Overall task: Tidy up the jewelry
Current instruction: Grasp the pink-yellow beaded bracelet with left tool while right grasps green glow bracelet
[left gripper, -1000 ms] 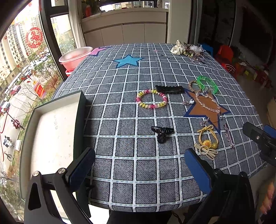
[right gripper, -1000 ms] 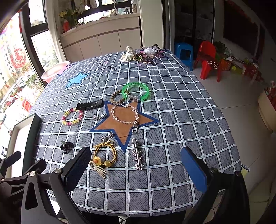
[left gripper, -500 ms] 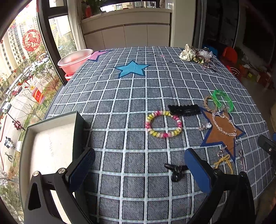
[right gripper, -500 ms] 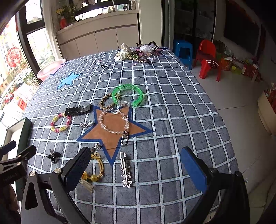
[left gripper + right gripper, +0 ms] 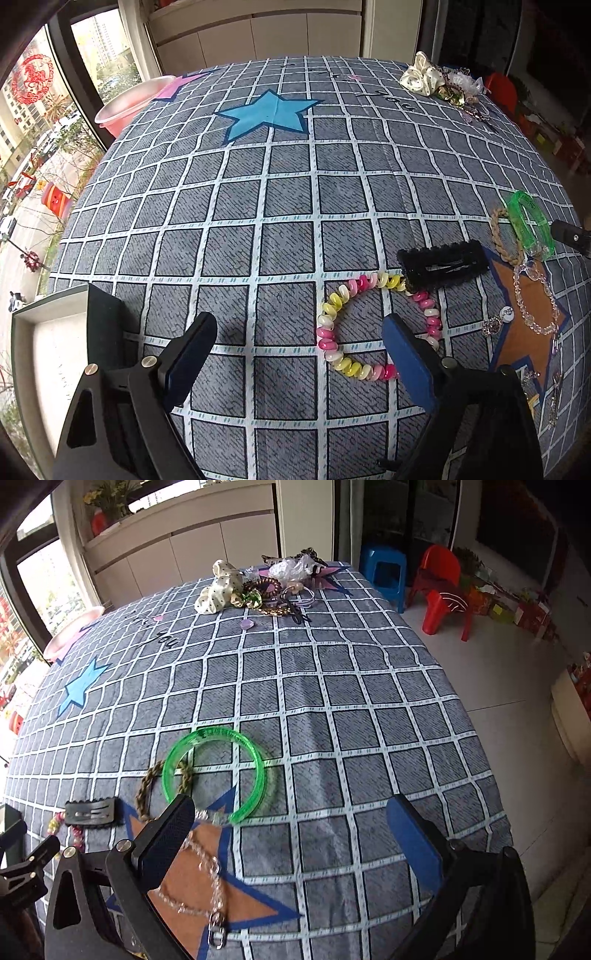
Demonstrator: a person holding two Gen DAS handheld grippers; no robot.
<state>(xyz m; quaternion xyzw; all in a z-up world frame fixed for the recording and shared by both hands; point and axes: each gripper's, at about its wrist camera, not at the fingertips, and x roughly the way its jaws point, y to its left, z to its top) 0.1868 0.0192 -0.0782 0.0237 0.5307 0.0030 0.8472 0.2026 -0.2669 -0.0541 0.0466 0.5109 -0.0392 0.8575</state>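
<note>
A: What lies on the checked tablecloth [image 5: 288, 206]?
B: A white box [image 5: 44, 354] at its left edge, then a green bangle [image 5: 214, 771], a coiled bracelet [image 5: 373, 325] touching a black hair clip [image 5: 443, 264].
A: And the grippers?
B: The left gripper [image 5: 299, 350] gapes beside the bracelet; the right gripper [image 5: 291, 838] gapes just beside the bangle, both empty.

left gripper [image 5: 299, 354]: jaws spread wide, holding nothing | right gripper [image 5: 291, 838]: jaws spread wide, holding nothing
</note>
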